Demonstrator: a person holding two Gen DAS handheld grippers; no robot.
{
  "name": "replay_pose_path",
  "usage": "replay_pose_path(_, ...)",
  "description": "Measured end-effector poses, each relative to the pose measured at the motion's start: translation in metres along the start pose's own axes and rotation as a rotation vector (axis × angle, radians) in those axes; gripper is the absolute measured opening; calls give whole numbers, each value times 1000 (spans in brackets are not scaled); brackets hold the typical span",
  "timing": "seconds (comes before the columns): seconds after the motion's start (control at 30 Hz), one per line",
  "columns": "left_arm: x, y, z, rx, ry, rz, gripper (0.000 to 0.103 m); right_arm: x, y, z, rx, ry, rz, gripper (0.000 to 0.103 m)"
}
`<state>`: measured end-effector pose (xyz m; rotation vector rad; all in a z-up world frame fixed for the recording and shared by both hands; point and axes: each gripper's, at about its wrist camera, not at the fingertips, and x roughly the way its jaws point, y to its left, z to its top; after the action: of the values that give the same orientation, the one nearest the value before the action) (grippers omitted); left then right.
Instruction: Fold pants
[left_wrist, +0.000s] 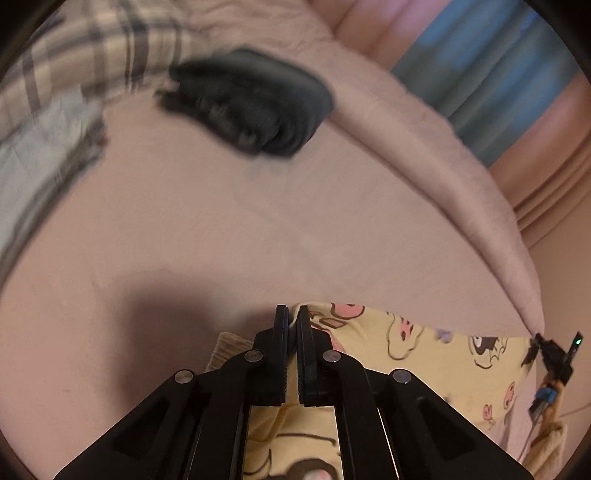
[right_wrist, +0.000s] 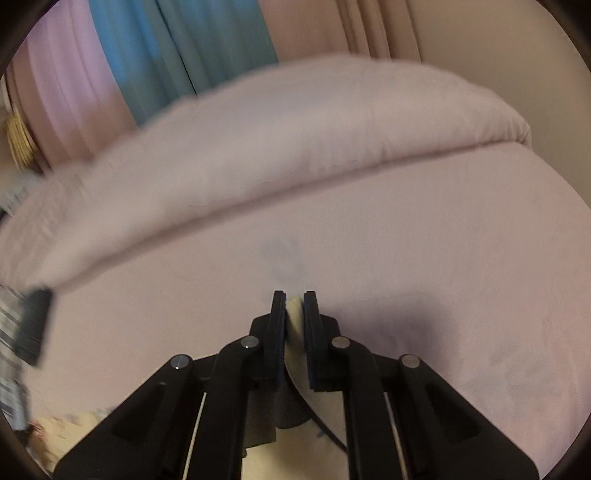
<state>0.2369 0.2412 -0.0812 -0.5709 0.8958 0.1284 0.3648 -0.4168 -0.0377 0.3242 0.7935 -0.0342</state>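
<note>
The pants (left_wrist: 413, 343) are pale yellow with pink and brown cartoon prints. In the left wrist view my left gripper (left_wrist: 291, 314) is shut on their top edge and holds them above the pink bed sheet (left_wrist: 207, 221). The cloth stretches right toward my right gripper (left_wrist: 554, 354), seen small at the far right edge. In the right wrist view my right gripper (right_wrist: 294, 301) is shut on a pale yellow fold of the pants (right_wrist: 294, 314), which hangs down between the fingers. Both views are blurred.
A black bundle of cloth (left_wrist: 251, 103) lies on the bed ahead of the left gripper. A plaid blanket (left_wrist: 92, 48) covers the far left. A rolled pink duvet (right_wrist: 295, 133) runs across the far side. Blue and pink curtains (right_wrist: 177, 48) hang behind.
</note>
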Motion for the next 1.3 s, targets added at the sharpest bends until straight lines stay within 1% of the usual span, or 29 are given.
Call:
replay_pose_path(0.07,-13,-6,-1,-2,-13,-37,1,-30,0,7,9,-51,29,9)
replay_pose_path(0.13,-32,-11,-5,5,-40,-62,1,-72,3,16,-1,-116,52,9)
replay_pose_path(0.17,-43,-15,-9,20,-66,-65,1,-84,0,17,1,-135,73,9)
replay_pose_path(0.2,-55,-17,-13,41,-93,-71,1,-108,-1,18,3,-167,121,9)
replay_pose_path(0.23,-67,-17,-20,41,-112,-85,1,-125,-1,16,4,-188,142,9)
replay_pose_path(0.27,-71,-16,-24,39,-114,-97,1,-141,-1,15,-6,-205,161,9)
replay_pose_path(0.3,-82,-12,-34,38,-110,-117,1,-163,-3,8,-26,-221,181,9)
replay_pose_path(0.33,-87,-10,-41,41,-109,-121,1,-181,-6,0,-46,-236,196,9)
replay_pose_path(0.4,-99,-2,-66,92,-110,-105,1,-209,-19,-24,-66,-241,218,9)
replay_pose_path(0.43,-101,0,-74,108,-106,-96,1,-211,-26,-34,-68,-237,223,9)
replay_pose_path(0.47,-102,4,-85,126,-98,-91,1,-218,-37,-51,-63,-229,227,9)
replay_pose_path(0.53,-99,17,-106,132,-53,-83,1,-217,-61,-87,-42,-193,209,10)
replay_pose_path(0.57,-96,20,-111,121,-39,-80,1,-207,-71,-95,-37,-180,195,10)
replay_pose_path(0.6,-92,28,-118,97,-19,-72,1,-203,-85,-116,-29,-153,168,10)
replay_pose_path(0.63,-92,33,-122,87,-12,-70,1,-197,-97,-130,-17,-127,149,10)
replay_pose_path(0.67,-91,36,-124,74,-9,-66,1,-191,-110,-148,18,-97,143,10)
replay_pose_path(0.7,-92,37,-126,61,-10,-63,1,-184,-119,-159,56,-78,147,10)
replay_pose_path(0.8,-99,36,-124,41,-21,-86,1,-181,-138,-182,143,-62,168,10)
replay_pose_path(0.83,-102,35,-123,41,-25,-90,1,-187,-140,-189,144,-68,164,10)
replay_pose_path(0.93,-118,36,-126,34,-56,-111,1,-205,-134,-193,132,-95,169,10)
replay_pose_path(1.03,-124,48,-133,26,-67,-114,1,-227,-126,-199,102,-132,184,10)
replay_pose_path(1.07,-124,54,-137,16,-60,-111,1,-232,-126,-202,95,-134,186,10)
replay_pose_path(1.13,-116,70,-149,-19,-16,-92,1,-236,-132,-214,82,-117,186,10)
replay_pose_path(1.2,-107,82,-160,-31,30,-70,1,-238,-145,-234,94,-91,178,10)
replay_pose_path(1.3,-99,90,-168,-39,60,-58,1,-241,-162,-257,133,-90,201,10)
